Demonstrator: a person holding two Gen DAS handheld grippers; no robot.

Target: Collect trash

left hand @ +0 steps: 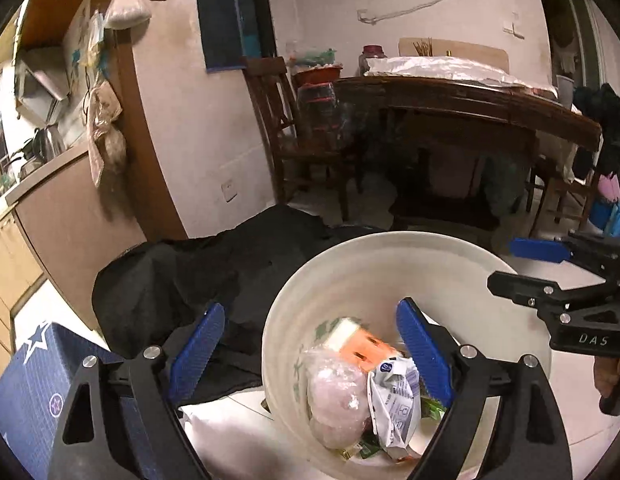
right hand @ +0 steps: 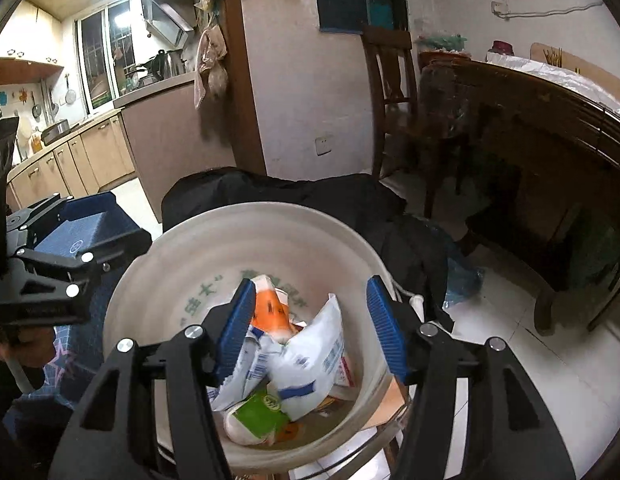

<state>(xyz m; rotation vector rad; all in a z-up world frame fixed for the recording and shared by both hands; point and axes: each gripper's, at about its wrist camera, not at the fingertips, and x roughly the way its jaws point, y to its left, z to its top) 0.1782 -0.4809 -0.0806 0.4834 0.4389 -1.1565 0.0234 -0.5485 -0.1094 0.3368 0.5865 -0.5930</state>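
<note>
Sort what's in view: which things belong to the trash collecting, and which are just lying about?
Job:
- white bucket
- wrappers in it
- orange carton in it
- green packet in it
- left gripper, open
- right gripper, open

Lying about:
- black cloth
- blue box
- wooden table
- chair

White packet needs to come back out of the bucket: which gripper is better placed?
Right, probably. The right gripper hangs open over the bucket with the white packet between its fingers; the left gripper straddles the rim, one finger over the black cloth.
</note>
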